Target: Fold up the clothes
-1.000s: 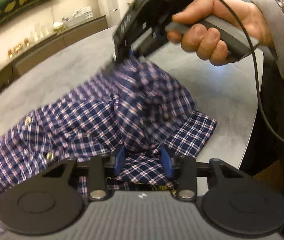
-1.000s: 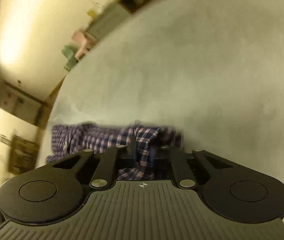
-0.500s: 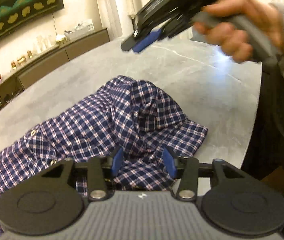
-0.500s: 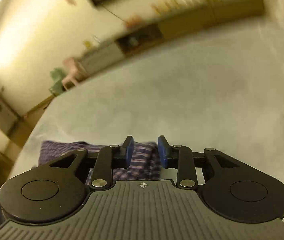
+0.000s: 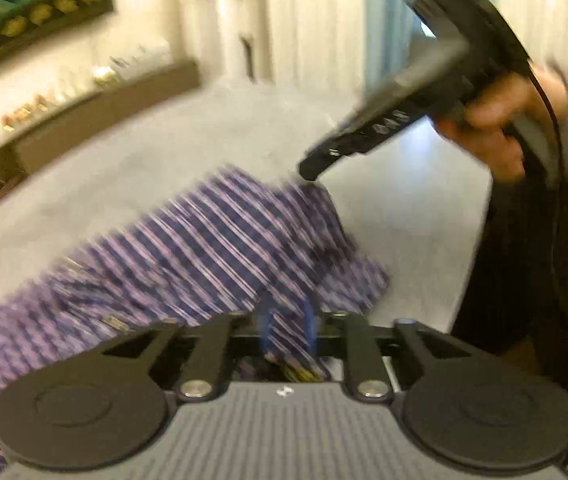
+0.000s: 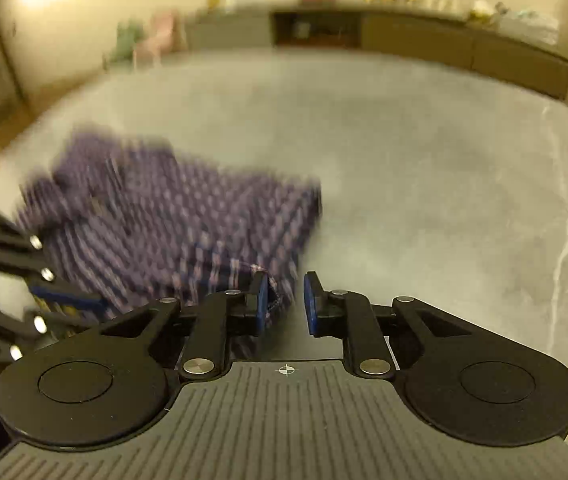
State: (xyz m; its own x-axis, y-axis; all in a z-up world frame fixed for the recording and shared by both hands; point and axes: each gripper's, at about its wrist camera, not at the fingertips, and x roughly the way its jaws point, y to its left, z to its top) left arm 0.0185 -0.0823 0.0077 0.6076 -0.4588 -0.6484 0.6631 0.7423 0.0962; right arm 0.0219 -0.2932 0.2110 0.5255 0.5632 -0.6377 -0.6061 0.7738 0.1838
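We saw a crumpled blue checked shirt on the gray table | blurry, its direction unclear | left tongs pinched it | right tongs spread apart, holding nothing.

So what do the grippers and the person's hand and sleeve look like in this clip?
Both the left gripper and the right gripper are black, with blue finger pads, round discs, silver rivets and a ribbed grey body. The right hand is bare, with a grey cuff and a black cable.
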